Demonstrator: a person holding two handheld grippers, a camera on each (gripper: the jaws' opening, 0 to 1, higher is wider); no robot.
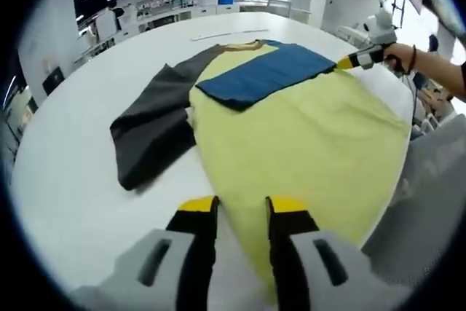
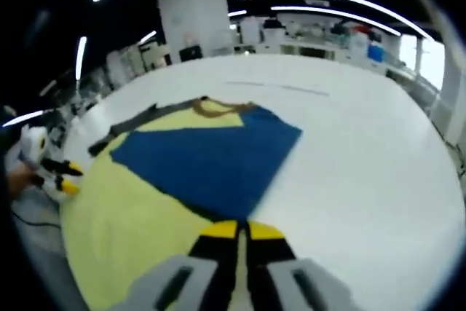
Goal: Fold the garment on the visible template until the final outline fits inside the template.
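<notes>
A yellow garment (image 1: 306,136) lies flat on the white table (image 1: 87,202). Its grey sleeve (image 1: 149,132) is spread out to one side, and its blue sleeve (image 1: 266,74) is folded across the chest. My left gripper (image 1: 244,207) is at the hem, open, with yellow cloth lying between the jaws. In the right gripper view the blue sleeve (image 2: 211,158) runs up to my right gripper (image 2: 242,232), which is shut on the garment's edge there. The right gripper (image 1: 348,63) also appears at the blue sleeve's corner, and the left gripper (image 2: 64,178) at the yellow hem.
A person's hand (image 1: 400,52) holds the right gripper at the table's side. A faint thin line (image 1: 218,34) marks the table beyond the collar (image 1: 244,46). Shelves and benches stand behind the table's far edge. White table (image 2: 364,180) stretches beside the blue sleeve.
</notes>
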